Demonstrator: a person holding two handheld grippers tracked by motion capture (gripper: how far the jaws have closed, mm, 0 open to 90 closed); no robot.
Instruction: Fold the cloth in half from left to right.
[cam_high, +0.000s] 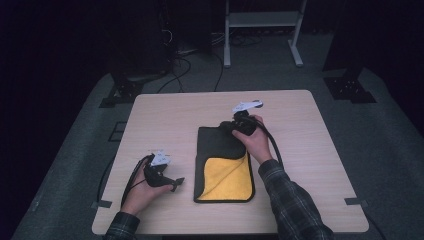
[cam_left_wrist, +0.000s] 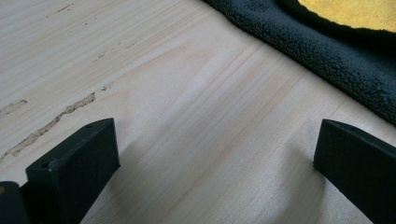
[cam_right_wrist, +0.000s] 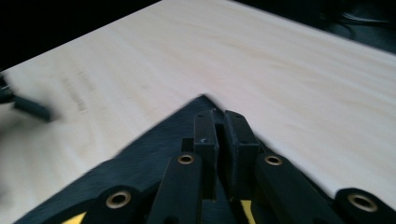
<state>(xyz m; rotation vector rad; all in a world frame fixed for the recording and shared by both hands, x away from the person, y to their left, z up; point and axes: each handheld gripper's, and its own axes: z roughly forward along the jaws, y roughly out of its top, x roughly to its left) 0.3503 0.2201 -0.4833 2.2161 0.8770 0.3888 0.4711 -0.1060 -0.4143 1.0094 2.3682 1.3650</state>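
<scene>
Table (cam_high: 300, 165): pale wood, dark room.
Cloth (cam_high: 220, 150): black-yellow microfibre, long axis running away from person.
Right gripper (cam_right_wrist: 222, 128): pinching cloth's far corner.
Left gripper (cam_high: 172, 184): spread, left of cloth, empty.

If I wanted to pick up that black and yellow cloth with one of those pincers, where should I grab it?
Probably a corner. The cloth lies flat on the table, so only its thin edges offer a pinch. Coming down from above at the far corner looks best: the right gripper has its jaws shut on the cloth there.

One folded black-and-yellow cloth (cam_high: 222, 167), two handheld grippers, left (cam_high: 175, 184) and right (cam_high: 231, 126), and one wooden table (cam_high: 165, 115) are counted; possibly one white rack (cam_high: 262, 22) behind.
</scene>
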